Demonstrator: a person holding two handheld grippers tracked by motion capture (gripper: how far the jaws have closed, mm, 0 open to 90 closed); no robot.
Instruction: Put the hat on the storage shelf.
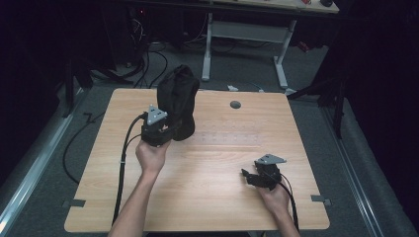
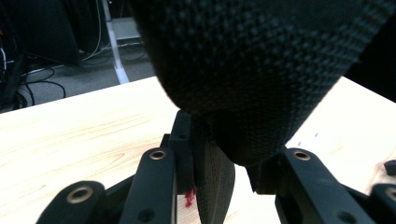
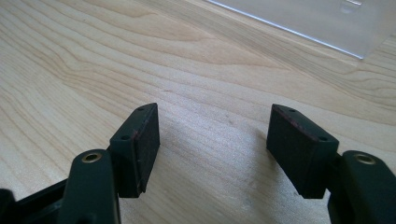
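A black knitted fabric bag [image 1: 178, 96] stands bunched up at the table's back left. My left gripper [image 1: 165, 132] is at its lower near side, shut on a fold of the cloth. In the left gripper view the bag [image 2: 252, 60] looms over the jaws, and a flap of it is pinched at my left gripper [image 2: 212, 144]; a bit of red shows low between the jaws. My right gripper [image 1: 248, 176] hovers low over the table's near right, apart from the bag. Its fingers [image 3: 212, 140] are open over bare wood.
A clear flat plastic sheet [image 1: 225, 138] lies mid-table, and its edge [image 3: 327, 23] runs ahead of the right gripper. The wooden table [image 1: 207, 202] has a grey grommet [image 1: 235, 104] near its far edge. A white-legged desk [image 1: 247, 32] and floor cables [image 1: 148, 64] lie beyond.
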